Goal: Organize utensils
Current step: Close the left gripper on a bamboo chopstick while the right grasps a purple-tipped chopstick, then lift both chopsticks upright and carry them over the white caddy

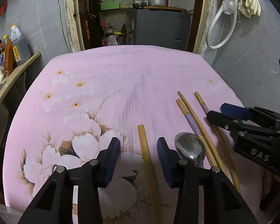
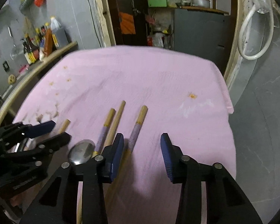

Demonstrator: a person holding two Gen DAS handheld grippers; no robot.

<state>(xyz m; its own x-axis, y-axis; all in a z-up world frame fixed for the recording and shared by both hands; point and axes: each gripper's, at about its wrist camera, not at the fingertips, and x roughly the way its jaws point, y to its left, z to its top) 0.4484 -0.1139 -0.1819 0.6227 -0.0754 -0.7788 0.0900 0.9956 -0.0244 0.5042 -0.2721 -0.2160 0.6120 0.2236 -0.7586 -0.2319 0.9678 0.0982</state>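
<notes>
On a pink flowered cloth lie several wooden chopsticks and a steel spoon. My left gripper is open and straddles a plain chopstick; neither blue pad touches it. The spoon sits just right of its right finger. Farther right are a purple-banded chopstick and a long plain one. My right gripper is open over another purple-banded chopstick, which lies close to its left pad with a wide gap to the right pad. Each gripper appears at the edge of the other's view: right gripper, left gripper.
A wooden shelf with sauce bottles runs along the left of the table. Behind the far edge is a doorway with a grey cabinet. A white hose hangs on the right wall. The cloth's right edge drops to a grey floor.
</notes>
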